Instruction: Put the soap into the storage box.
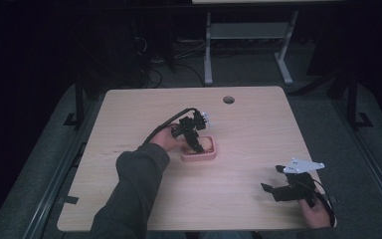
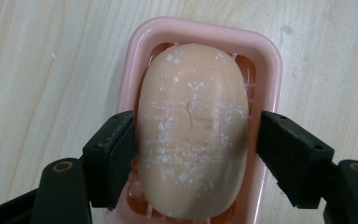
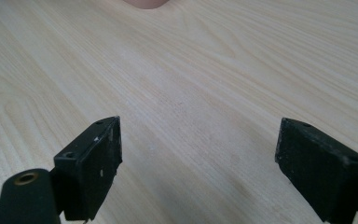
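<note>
My left hand-held gripper (image 2: pixel 193 140) at the soap dish

Its jaws straddle the peach oval soap bar (image 2: pixel 193 130) in the pink plastic dish (image 2: pixel 270 70), left jaw touching, right a sliver off; my right hand-held gripper (image 3: pixel 198 154) gapes over bare wooden worktop (image 3: pixel 191 70), near right.

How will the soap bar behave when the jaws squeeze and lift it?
The soap bar looks rigid, so it should keep its shape. Its rounded, smooth sides may slip between the flat jaws of the left gripper. The pink dish is probably light and may shift.

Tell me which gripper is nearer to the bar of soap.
Left. The left gripper straddles the bar of soap in the pink soap dish, one jaw at each side. The right gripper rests far off, near the table's front right corner.
</note>
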Tool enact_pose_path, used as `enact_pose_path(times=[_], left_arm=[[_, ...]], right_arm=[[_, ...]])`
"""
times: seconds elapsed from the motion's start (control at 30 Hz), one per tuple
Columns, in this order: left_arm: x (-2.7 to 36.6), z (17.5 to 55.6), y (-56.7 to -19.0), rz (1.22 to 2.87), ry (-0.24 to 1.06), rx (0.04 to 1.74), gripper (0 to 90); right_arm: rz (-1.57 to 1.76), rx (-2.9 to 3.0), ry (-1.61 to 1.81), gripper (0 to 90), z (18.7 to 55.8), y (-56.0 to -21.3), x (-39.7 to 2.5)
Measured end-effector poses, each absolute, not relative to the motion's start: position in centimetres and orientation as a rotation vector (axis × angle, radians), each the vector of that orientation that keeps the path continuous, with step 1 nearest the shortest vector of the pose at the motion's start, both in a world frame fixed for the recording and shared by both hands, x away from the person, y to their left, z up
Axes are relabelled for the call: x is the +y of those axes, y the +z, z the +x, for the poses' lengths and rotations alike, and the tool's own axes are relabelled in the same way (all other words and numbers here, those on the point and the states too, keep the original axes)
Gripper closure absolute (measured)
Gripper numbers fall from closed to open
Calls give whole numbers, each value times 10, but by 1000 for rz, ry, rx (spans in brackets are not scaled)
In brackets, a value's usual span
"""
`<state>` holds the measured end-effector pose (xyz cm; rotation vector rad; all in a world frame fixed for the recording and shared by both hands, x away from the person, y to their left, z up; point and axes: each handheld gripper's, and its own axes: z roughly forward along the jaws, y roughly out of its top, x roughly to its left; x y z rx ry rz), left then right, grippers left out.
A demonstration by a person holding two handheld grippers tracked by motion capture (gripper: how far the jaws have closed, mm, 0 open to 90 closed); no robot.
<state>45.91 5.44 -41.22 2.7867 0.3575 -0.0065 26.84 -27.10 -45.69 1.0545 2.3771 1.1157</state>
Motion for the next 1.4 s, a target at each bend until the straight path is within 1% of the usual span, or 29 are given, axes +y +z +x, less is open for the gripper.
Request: enact_pose_path(times=[0.17,0.53,1.03,1.23,1.4], left_arm=[[57,454,-408,2784,10,344,267],[71,439,-392,2747,50,337,272],[96,411,-387,2712,86,342,272],[109,405,-386,2701,90,358,272],[112,400,-385,2702,95,361,272]], right_arm=[[1056,2375,1115,141,268,-457,-271],[1053,2375,1109,141,269,-457,-270],[1067,2373,1100,141,269,-457,-269],[1064,2373,1093,141,269,-458,-269],[1067,2370,1094,142,269,-458,-269]])
